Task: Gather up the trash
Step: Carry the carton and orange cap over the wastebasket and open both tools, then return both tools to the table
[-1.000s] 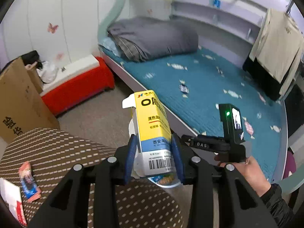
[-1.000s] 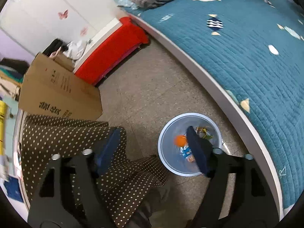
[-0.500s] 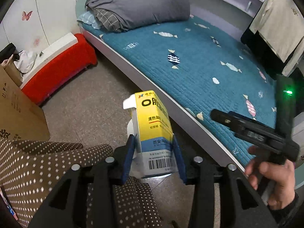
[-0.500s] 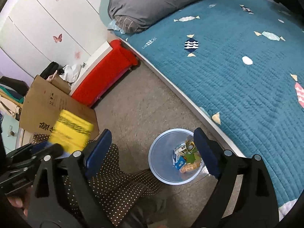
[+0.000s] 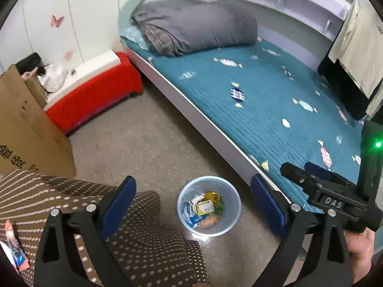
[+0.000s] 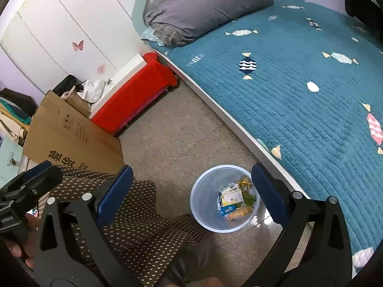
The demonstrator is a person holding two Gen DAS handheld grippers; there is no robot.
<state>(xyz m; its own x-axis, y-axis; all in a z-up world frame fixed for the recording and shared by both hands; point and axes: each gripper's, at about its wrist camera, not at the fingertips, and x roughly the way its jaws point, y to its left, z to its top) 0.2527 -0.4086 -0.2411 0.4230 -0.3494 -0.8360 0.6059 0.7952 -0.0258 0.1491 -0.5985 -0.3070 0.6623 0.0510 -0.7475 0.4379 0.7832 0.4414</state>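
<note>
L hand-held gripper (image 5: 192, 206): jaws opening wide, nothing btwn pads. It hangs above the bin (image 5: 208, 206), prob. so anything released falls straight in. R hand-held gripper (image 6: 191, 195): jaws opening too, empty, also aimed over the bin; no item in it.

Bin stands on floor (image 5: 153, 143) just beside bed (image 5: 263, 100) edge and near the dotted worktop (image 5: 143, 239) corner, a short carry from where trash lies.

Yellow carton (image 5: 204, 207) lies inside bin on top of other wrappers.

Counts: bin ×1; carton ×1; wrappers in bin approx. 4–5, overlapping, can't split exactly. Red-blue wrapper (image 5: 16, 251) ×1 on worktop, not yet collected. Cardboard box (image 5: 26, 131) ×1.
</note>
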